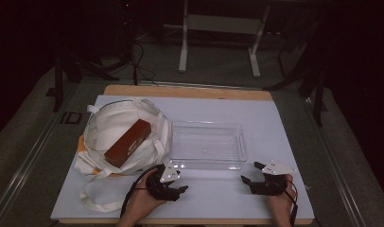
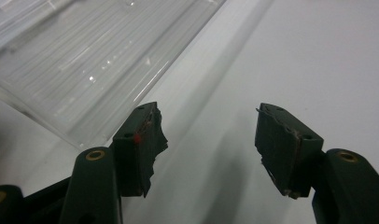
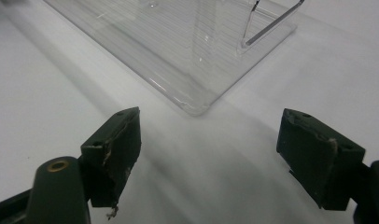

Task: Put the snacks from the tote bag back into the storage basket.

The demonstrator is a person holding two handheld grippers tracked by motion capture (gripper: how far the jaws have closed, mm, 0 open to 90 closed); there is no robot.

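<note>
A white cloth tote bag (image 1: 112,127) lies at the table's left with a brown rectangular box (image 1: 127,143) resting in its mouth. To its right stands an empty clear plastic tray (image 1: 206,144). My left gripper (image 1: 179,180) is held near the tray's front left corner, jaws apart with nothing between them; the left gripper view has the tray (image 2: 80,60) at upper left beyond that gripper (image 2: 208,140). My right gripper (image 1: 251,172) sits by the tray's front right corner, open and empty; the right gripper view has the tray's corner (image 3: 192,51) just ahead of that gripper (image 3: 208,149).
A pale sheet (image 1: 270,123) covers the wooden table; its front edge runs just below the hands. The bag's straps (image 1: 93,196) trail toward the front left. White stand legs (image 1: 183,52) and cables lie on the floor beyond the table.
</note>
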